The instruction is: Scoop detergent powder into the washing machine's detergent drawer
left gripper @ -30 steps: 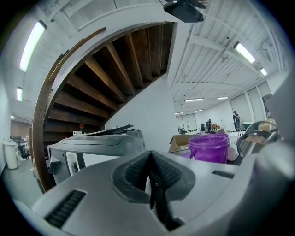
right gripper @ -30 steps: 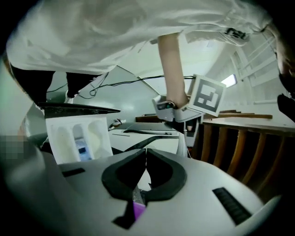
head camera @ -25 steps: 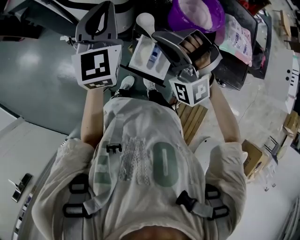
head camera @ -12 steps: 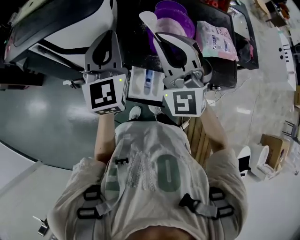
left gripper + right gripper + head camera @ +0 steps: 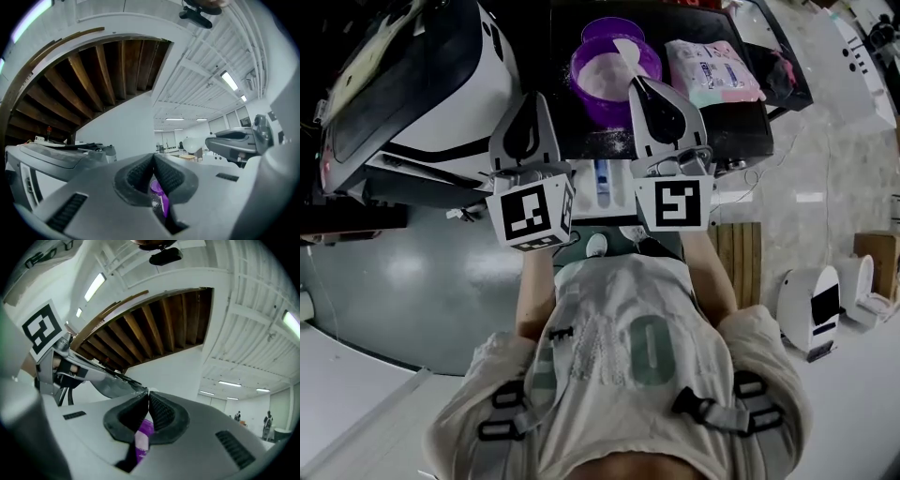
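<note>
Toward the far left of the counter (image 5: 698,131) sits the tub (image 5: 598,111), purple, round and open, with pale powder (image 5: 600,75) lying inside. A pink pack (image 5: 712,70) lies just to its right. My right gripper (image 5: 643,82) is clamped on the scoop (image 5: 625,49). Its own view shows the pads pinched on a purple handle with a white band, and from the head view the pale bowl sits over the tub's right side. Whether it touches the powder I cannot tell. My left gripper (image 5: 530,98) has its pads pressed together and grips nothing I can name. A purple sliver shows through the gap behind them, perhaps the tub beyond. I judge the step to be loading the scoop. To do it well I would dip the bowl into the deeper powder, draw it toward me and lift it level, not heaped, since loose grains (image 5: 619,141) dust the counter's near edge. The drawer (image 5: 600,178) stands open below that near edge, between my two grippers, white with a blue insert. The carry is short, so I would go slowly and tip only once the bowl is over a compartment.
</note>
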